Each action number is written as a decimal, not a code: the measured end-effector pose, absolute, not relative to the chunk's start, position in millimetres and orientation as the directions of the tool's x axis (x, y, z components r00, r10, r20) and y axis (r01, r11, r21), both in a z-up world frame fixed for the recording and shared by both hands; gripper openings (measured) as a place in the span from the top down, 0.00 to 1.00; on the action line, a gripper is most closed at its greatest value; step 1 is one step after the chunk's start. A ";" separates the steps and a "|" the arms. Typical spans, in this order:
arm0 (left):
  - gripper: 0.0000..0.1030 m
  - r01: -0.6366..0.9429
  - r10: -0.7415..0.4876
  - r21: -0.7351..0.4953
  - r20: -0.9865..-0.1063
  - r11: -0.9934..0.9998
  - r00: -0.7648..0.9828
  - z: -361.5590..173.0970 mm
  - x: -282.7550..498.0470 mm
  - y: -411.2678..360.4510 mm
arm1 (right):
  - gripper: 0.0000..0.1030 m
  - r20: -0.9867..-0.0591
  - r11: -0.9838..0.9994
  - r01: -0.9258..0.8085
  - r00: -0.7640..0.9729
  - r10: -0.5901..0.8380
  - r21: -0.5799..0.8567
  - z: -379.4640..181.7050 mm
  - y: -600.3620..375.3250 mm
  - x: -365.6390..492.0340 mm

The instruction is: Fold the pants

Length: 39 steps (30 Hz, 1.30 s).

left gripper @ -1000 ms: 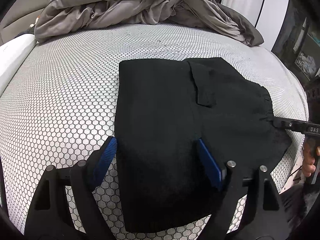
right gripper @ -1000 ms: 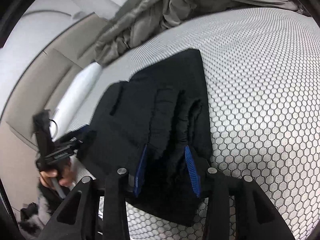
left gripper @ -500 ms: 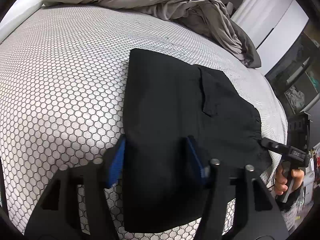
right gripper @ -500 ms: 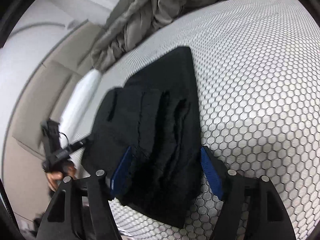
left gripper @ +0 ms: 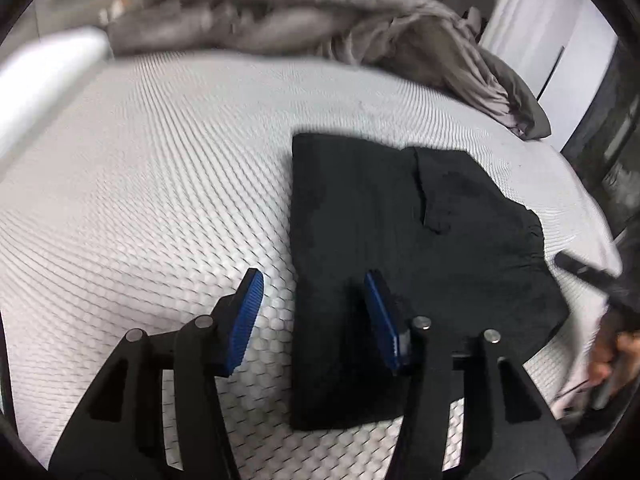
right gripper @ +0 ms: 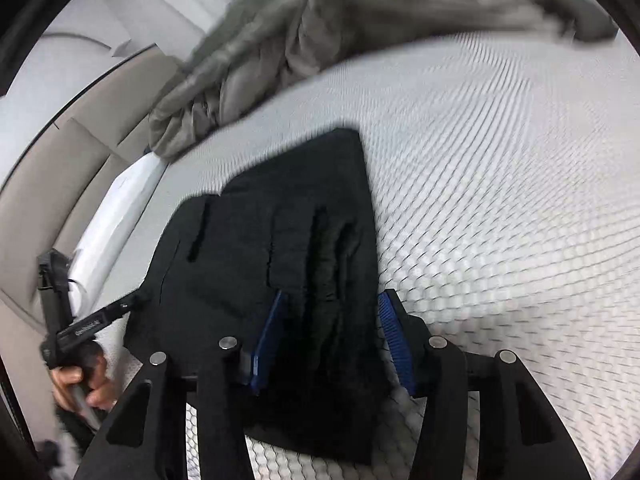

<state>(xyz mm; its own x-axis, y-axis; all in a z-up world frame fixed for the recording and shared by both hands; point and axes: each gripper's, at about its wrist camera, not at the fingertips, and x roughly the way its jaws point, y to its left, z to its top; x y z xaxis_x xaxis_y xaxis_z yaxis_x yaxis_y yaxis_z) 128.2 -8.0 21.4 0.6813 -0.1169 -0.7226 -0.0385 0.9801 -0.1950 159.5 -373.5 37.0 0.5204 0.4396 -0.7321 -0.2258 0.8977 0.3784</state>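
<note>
The pants (left gripper: 400, 240) lie folded on the mattress (left gripper: 160, 200), below the grey duvet (left gripper: 320, 20). Your left gripper (left gripper: 314, 316) is spread; the right gripper (right gripper: 332, 344), just closing, pinches nothing. Lift both clear without snagging.

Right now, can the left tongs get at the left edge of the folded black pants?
Probably yes. The left tongs stand open right over that edge of the pants, one pad on each side of it, and nothing lies between on the mattress.
</note>
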 end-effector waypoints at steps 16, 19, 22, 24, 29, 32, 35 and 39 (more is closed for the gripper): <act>0.46 0.351 -0.285 -0.079 -0.758 0.933 0.586 -6.8 125.5 -86.3 | 0.67 -0.827 0.823 -0.558 0.413 0.382 0.101 16.9 -268.4 118.9; 0.46 0.347 -0.289 -0.090 -0.762 0.933 0.580 -4.6 115.5 -74.9 | 0.79 -0.823 0.837 -0.539 0.432 0.369 0.093 22.2 -303.3 112.8; 0.45 0.329 -0.277 -0.089 -0.763 0.940 0.584 -1.5 113.3 -60.2 | 0.76 -0.809 0.831 -0.532 0.411 0.421 0.162 30.7 -317.8 113.8; 0.45 0.312 -0.290 -0.115 -0.741 0.943 0.605 7.1 113.2 -54.3 | 0.75 -0.785 0.826 -0.532 0.426 0.450 0.185 37.5 -320.3 116.2; 0.45 0.259 -0.284 -0.149 -0.724 0.954 0.629 11.2 146.9 -62.6 | 0.74 -0.727 0.840 -0.501 0.495 0.475 0.207 40.5 -274.4 142.6; 0.45 0.267 -0.250 -0.102 -0.751 0.958 0.611 -3.7 164.5 -74.3 | 0.74 -0.779 0.835 -0.523 0.448 0.439 0.170 21.1 -242.1 160.1; 0.45 0.297 -0.260 -0.090 -0.755 0.951 0.603 -5.4 162.8 -73.4 | 0.74 -0.819 0.836 -0.547 0.460 0.342 0.042 9.6 -230.8 159.7; 0.45 0.287 -0.262 -0.105 -0.763 0.952 0.591 -7.1 148.7 -58.7 | 0.78 -0.813 0.869 -0.480 0.549 0.195 -0.116 14.8 -266.4 152.4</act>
<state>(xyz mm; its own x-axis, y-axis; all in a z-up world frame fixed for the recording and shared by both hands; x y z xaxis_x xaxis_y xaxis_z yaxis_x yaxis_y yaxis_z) 148.7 -58.7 -7.1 0.5907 -0.2625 -0.7630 0.2870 0.9521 -0.1053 152.4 -266.4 14.8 0.5490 0.1952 -0.8127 -0.4804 0.8694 -0.1158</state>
